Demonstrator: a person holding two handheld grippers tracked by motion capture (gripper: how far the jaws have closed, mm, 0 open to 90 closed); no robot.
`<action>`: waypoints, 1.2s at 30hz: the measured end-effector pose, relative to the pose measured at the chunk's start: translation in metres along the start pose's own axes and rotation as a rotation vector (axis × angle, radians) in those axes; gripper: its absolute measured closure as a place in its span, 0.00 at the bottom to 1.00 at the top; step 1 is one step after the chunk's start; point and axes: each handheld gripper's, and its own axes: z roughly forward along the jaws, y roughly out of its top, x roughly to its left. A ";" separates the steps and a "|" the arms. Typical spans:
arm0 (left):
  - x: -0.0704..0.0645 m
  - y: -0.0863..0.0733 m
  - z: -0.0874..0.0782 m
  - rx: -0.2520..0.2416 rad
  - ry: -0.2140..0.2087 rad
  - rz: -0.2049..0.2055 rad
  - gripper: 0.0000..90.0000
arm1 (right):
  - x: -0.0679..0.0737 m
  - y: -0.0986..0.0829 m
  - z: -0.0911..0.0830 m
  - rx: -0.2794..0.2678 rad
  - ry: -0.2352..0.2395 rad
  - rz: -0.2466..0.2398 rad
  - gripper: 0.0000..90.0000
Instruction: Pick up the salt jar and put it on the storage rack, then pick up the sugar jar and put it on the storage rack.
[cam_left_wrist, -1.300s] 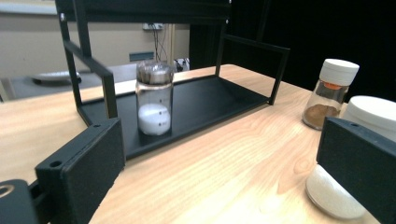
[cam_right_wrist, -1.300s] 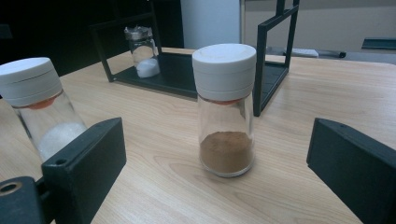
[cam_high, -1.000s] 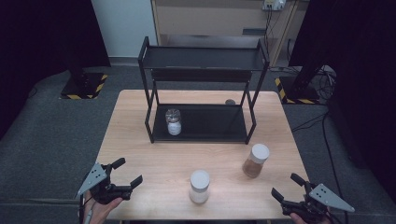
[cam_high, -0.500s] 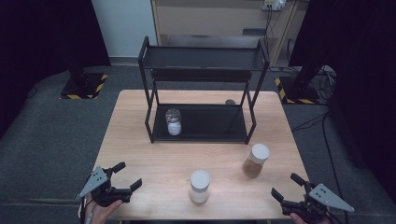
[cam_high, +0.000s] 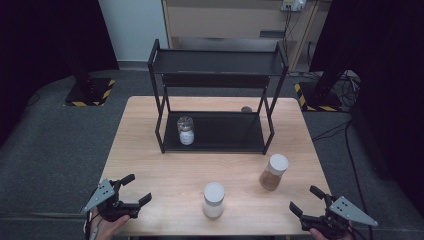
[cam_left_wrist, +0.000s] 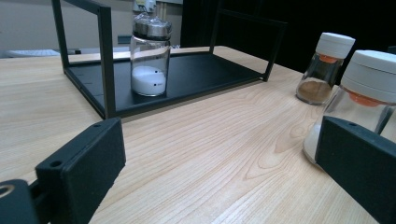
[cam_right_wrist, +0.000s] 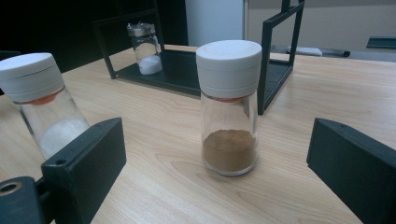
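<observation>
A black two-tier rack (cam_high: 218, 80) stands at the back of the wooden table (cam_high: 150, 150). On its lower shelf sits a small glass shaker (cam_high: 186, 130) (cam_left_wrist: 149, 56) (cam_right_wrist: 144, 46) with a metal lid and white powder. A white-lidded jar of white powder (cam_high: 213, 199) (cam_right_wrist: 39, 102) (cam_left_wrist: 359, 98) stands near the front edge. A white-lidded jar of brown powder (cam_high: 273, 171) (cam_right_wrist: 229, 107) (cam_left_wrist: 324, 67) stands to its right. My left gripper (cam_high: 132, 190) is open at the front left corner. My right gripper (cam_high: 305, 200) is open at the front right, facing the brown jar from a short way off.
A small dark round object (cam_high: 246, 109) lies on the table behind the rack. Grey carpet surrounds the table. Black stands with yellow-striped bases (cam_high: 87, 92) are at the back left and back right. Cables (cam_high: 345, 135) run along the floor at the right.
My left gripper has edged slightly back toward the front edge. The jars, the shaker and my right gripper are where they were.
</observation>
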 end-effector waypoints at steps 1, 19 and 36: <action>0.000 0.000 0.000 0.000 0.001 0.001 0.01 | 0.000 0.000 0.000 0.000 0.001 0.000 0.05; 0.000 0.001 0.001 0.012 -0.011 0.019 0.00 | 0.000 0.000 0.001 -0.002 0.007 0.003 0.04; 0.000 0.002 0.002 0.031 -0.024 0.022 0.00 | -0.001 0.010 0.007 0.025 0.056 0.001 0.03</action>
